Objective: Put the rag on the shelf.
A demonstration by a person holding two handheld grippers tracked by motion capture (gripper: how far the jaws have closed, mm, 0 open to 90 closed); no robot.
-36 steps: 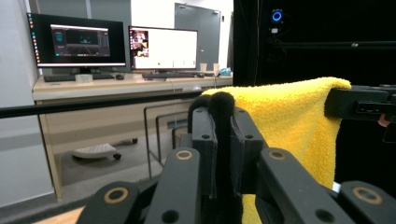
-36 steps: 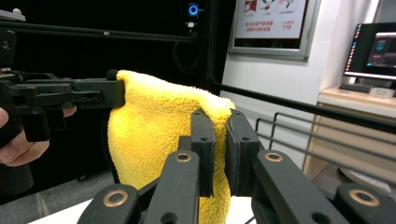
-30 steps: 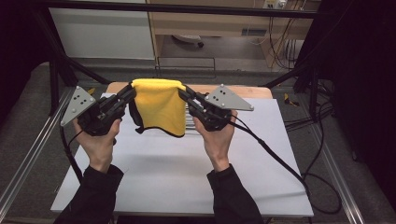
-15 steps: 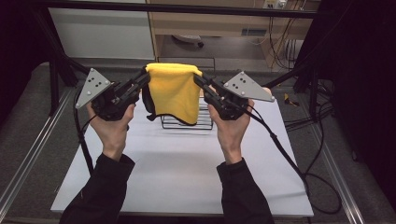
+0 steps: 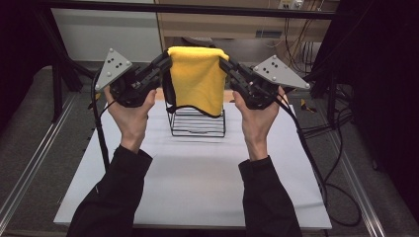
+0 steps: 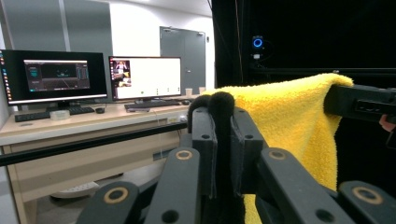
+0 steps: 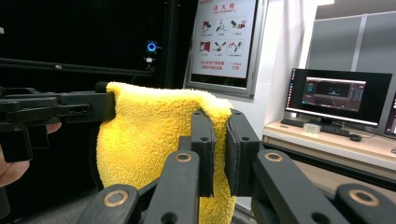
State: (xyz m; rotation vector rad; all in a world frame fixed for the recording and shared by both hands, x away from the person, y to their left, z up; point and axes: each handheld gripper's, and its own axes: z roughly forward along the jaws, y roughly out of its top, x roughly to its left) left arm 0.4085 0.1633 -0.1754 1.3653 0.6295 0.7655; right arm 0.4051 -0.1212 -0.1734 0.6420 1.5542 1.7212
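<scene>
A yellow towel (image 5: 197,79) with a dark underside hangs stretched between both grippers, held high over the table. My left gripper (image 5: 167,61) is shut on the towel's left top corner; in the left gripper view its jaws (image 6: 223,121) pinch dark cloth, and the yellow towel (image 6: 285,116) spreads toward the right gripper (image 6: 359,102). My right gripper (image 5: 223,61) is shut on the right top corner; in the right gripper view its jaws (image 7: 219,135) clamp the towel's (image 7: 149,135) edge, with the left gripper (image 7: 60,109) beyond. A black wire rack (image 5: 197,123) stands below the towel.
The white table top (image 5: 197,173) stretches from the rack toward the person. Cables (image 5: 316,163) trail off the table's right side. Metal frame rails (image 5: 29,168) run along the left. A desk with monitors (image 6: 93,74) stands beyond the table.
Both hands have lifted the towel higher and carried it away from the person. The wire rack, hidden behind the towel a second ago, now shows beneath it.
</scene>
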